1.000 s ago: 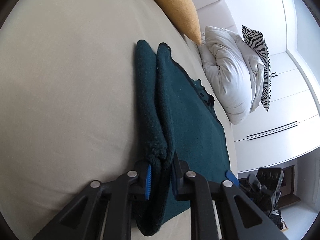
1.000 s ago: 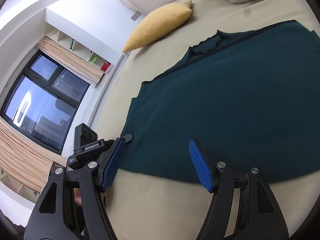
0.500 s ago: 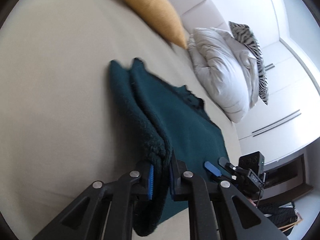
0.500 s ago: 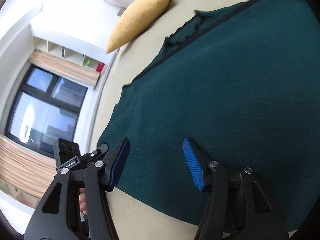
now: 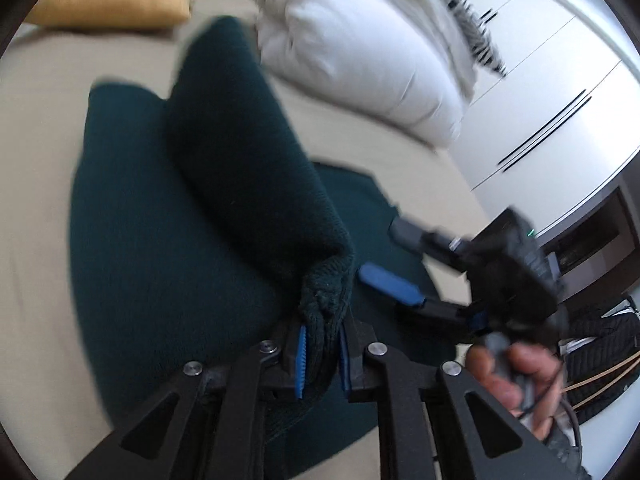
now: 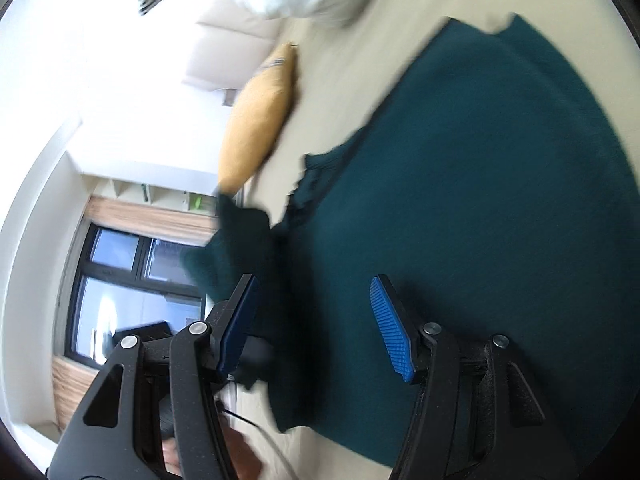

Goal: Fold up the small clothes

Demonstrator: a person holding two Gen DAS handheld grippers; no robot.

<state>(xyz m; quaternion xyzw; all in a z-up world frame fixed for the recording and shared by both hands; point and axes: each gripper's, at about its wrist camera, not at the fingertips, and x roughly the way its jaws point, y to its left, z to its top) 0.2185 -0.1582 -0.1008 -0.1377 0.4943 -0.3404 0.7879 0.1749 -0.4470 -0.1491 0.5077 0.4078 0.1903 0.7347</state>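
A dark teal knitted sweater (image 6: 480,184) lies spread on the beige bed (image 5: 36,152). My left gripper (image 5: 322,356) is shut on the cuff of its sleeve (image 5: 248,160), which is lifted and drawn across the sweater's body (image 5: 136,248). My right gripper (image 6: 316,328) is open and empty, hovering just above the sweater body. It also shows in the left wrist view (image 5: 396,256), open, to the right of the held cuff. The lifted sleeve shows in the right wrist view (image 6: 240,248) at the left of the sweater.
A mustard cushion (image 5: 108,0) and a white duvet (image 5: 360,52) with a zebra-print pillow (image 5: 472,20) lie at the head of the bed. White wardrobe doors (image 5: 560,92) stand beyond. A window (image 6: 132,288) is at the bedside. A hand (image 5: 508,376) holds the right gripper.
My left gripper has lifted the sleeve and swung it over the sweater's body toward the right gripper. The right gripper has moved further over the sweater, still open.
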